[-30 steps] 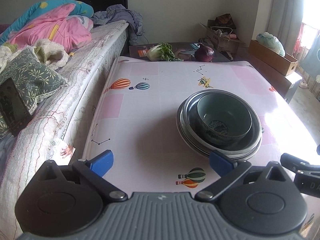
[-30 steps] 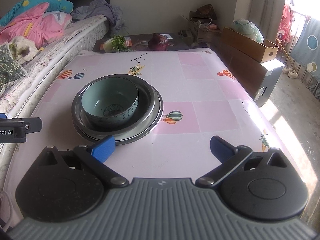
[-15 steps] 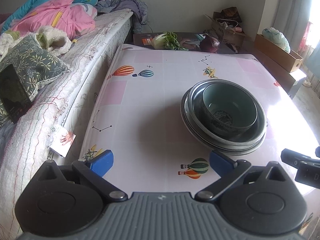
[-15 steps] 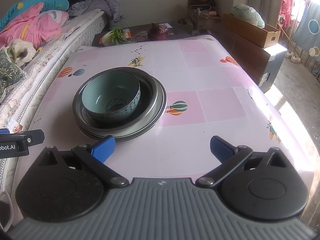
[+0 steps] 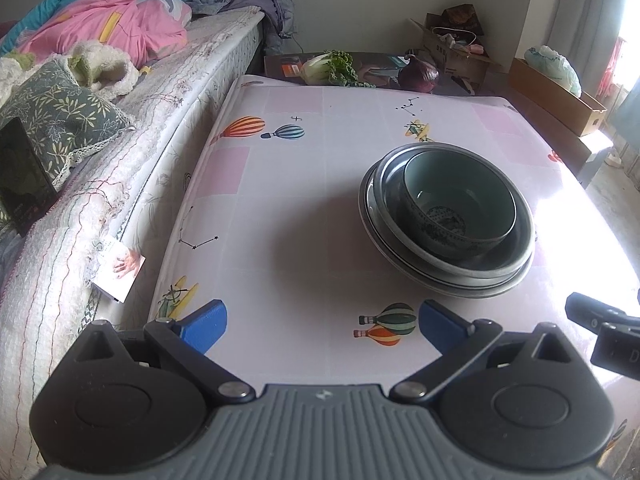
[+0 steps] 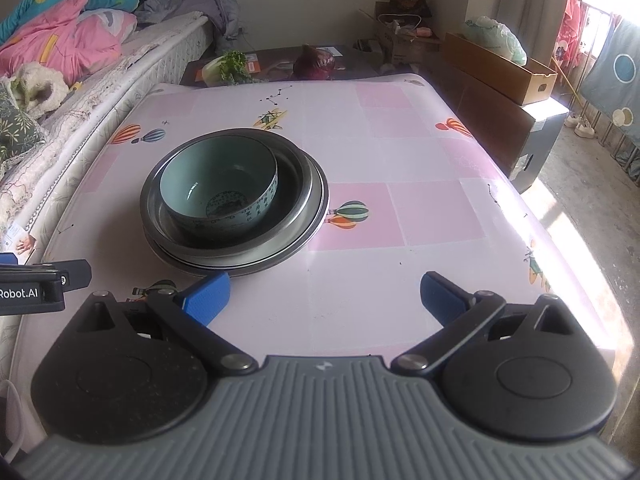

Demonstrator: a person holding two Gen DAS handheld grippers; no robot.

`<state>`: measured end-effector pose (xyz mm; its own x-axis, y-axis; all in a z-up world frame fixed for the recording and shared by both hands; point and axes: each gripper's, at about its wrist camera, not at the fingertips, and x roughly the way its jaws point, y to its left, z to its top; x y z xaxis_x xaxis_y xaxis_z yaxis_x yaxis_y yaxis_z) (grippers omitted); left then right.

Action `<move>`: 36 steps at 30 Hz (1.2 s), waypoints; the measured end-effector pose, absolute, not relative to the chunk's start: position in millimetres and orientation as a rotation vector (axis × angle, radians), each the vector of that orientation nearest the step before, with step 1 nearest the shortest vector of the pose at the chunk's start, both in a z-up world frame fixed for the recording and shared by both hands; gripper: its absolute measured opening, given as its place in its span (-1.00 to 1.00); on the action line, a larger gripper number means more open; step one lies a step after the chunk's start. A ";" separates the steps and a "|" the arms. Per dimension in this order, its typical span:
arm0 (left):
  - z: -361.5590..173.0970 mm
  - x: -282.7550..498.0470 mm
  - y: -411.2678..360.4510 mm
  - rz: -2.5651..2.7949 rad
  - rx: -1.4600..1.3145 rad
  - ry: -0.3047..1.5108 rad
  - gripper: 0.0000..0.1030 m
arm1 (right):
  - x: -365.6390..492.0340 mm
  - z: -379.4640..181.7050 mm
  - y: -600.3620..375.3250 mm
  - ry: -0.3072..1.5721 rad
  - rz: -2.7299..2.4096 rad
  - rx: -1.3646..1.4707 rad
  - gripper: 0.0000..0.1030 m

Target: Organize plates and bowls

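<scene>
Here the bowl (image 6: 219,191) sits nested in a stack of metal plates (image 6: 298,216) near the middle of the counter (image 6: 420,208), off-centre toward the plates' left side as the right wrist view shows it. Both grippers hang low over the near edge, jaws spread wide and holding nothing. From the left gripper (image 5: 322,324) the stack lies ahead and to the right; from the right gripper (image 6: 325,296) it lies ahead and to the left, so the stack sits between the two. The right gripper's left finger looks just short of the plates' near rim, so that hand seems slightly nearer. The stack is round, with no long axis; any grip would likely be taken on a rim. Whether anything remains to sort is unclear: no other dishes show.
</scene>
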<state>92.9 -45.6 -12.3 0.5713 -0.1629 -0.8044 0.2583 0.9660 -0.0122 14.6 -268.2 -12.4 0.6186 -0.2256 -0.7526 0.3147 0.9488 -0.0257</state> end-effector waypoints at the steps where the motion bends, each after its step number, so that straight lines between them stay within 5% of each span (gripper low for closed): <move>1: -12.3 92.9 -45.6 -0.249 0.110 0.932 0.99 | 14.3 -12.5 -267.5 0.850 -0.312 0.110 0.98; 36: -17.8 87.2 -49.9 -0.288 0.120 0.978 0.99 | 14.8 -21.1 -268.7 0.899 -0.314 0.120 0.97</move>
<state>87.2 -49.9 -17.8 0.5243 -0.1861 -0.8309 0.2935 0.9555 -0.0288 14.8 -268.7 -21.1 0.5801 -0.2180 -0.7848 0.3182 0.9476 -0.0280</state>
